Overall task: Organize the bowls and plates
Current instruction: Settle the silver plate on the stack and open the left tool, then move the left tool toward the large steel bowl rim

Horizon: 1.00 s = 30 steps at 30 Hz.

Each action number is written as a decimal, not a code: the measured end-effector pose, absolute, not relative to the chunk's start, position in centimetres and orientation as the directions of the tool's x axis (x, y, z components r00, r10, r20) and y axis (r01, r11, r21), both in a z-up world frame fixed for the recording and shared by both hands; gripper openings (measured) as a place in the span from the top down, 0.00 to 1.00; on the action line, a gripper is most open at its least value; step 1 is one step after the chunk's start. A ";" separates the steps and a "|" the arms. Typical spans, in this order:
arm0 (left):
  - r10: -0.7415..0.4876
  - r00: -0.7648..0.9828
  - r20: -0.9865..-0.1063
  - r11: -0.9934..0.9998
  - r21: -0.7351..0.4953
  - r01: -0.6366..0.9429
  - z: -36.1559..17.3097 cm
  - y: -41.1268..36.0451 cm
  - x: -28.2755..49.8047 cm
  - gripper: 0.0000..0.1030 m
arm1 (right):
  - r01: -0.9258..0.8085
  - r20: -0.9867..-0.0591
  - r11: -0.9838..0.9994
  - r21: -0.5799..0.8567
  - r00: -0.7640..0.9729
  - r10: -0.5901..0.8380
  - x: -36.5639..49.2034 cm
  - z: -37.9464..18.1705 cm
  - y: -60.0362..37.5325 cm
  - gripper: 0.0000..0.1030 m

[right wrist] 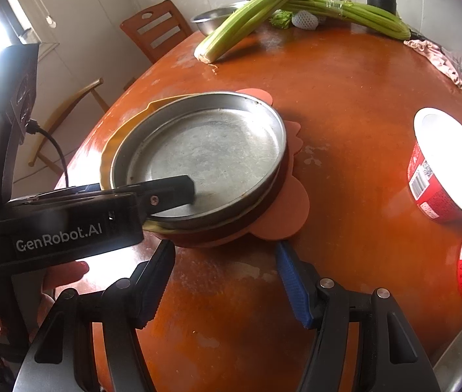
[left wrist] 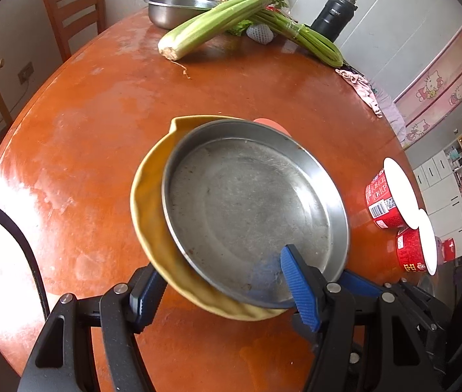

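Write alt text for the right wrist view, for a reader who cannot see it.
A steel plate sits on top of a yellow dish and an orange scalloped plate on a round wooden table. The left gripper reaches in with one finger over the steel plate's rim, while the right gripper hangs open and empty nearby. Celery lies beyond.

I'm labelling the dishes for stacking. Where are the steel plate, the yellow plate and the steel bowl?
steel plate (right wrist: 204, 150): right wrist view, its flat scratched bottom.
yellow plate (left wrist: 147, 189): left wrist view, its left rim showing beside the steel plate.
steel bowl (left wrist: 168, 13): left wrist view, its outer wall at the table's far edge.
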<state>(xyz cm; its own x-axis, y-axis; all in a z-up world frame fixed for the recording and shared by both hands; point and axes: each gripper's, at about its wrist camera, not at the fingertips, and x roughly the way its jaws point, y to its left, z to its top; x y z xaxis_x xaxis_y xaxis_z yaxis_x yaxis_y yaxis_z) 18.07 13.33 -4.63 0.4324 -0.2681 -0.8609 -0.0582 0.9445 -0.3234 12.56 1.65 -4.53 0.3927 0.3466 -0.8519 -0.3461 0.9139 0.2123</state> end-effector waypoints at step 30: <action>-0.182 0.575 -0.798 0.967 -0.251 -0.042 1.8 10.4 12.4 0.34 | -0.311 -0.709 0.926 0.215 0.602 0.366 7.0 2.6 -4.5 0.36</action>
<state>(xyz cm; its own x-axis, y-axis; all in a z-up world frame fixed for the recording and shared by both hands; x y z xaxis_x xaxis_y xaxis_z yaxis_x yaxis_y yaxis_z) 12.42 10.44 1.78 0.5751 -0.1822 -0.7975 -0.0420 0.9670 -0.2512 7.02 -4.53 2.57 0.6023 0.3665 -0.7092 -0.3108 0.9259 0.2146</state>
